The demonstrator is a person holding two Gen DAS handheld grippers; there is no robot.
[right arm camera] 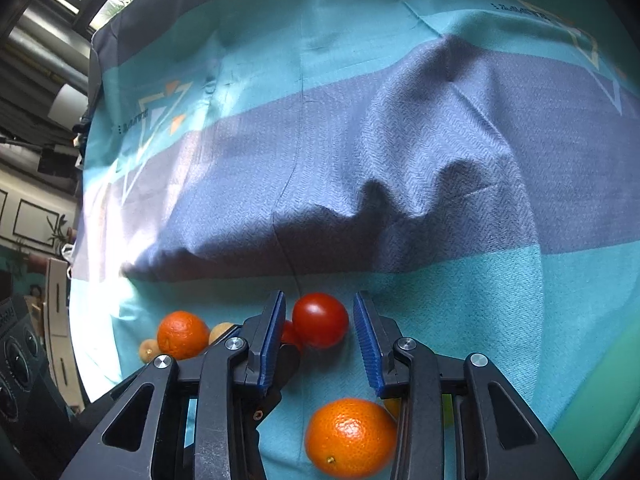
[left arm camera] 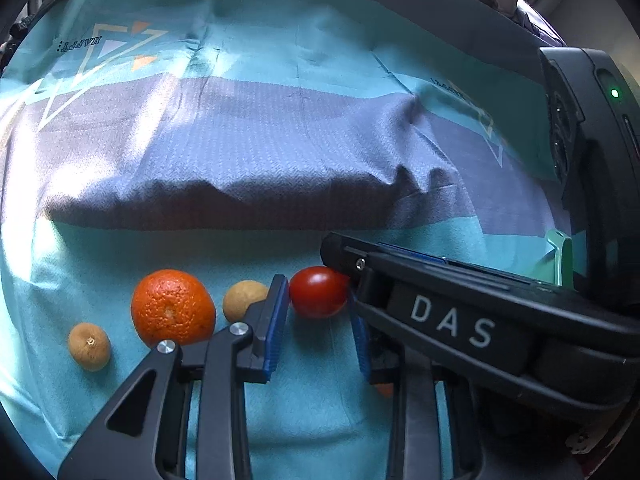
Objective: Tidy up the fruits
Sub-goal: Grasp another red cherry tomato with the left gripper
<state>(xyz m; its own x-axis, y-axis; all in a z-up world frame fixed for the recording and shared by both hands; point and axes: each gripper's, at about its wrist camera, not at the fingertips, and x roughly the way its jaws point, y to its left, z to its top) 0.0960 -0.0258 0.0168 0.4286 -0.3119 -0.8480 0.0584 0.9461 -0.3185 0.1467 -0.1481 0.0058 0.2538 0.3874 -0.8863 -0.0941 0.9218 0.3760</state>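
Your left gripper [left arm camera: 318, 330] gapes wide, a tomato [left arm camera: 319, 291] at 12 o'clock just past its tips, an orange [left arm camera: 173, 307] at 9. Your right gripper [right arm camera: 320, 336] is also wide; a tomato [right arm camera: 320, 321] sits between its fingertips, untouched, on the cloth [right arm camera: 460, 312].

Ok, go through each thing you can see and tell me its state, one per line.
Left gripper: open, nothing held.
Right gripper: open, fingers either side of the tomato.
Tomato: whole, on the cloth.
Near orange: whole, unpeeled.
Far orange: whole, unpeeled.
Cloth: spread, rumpled.
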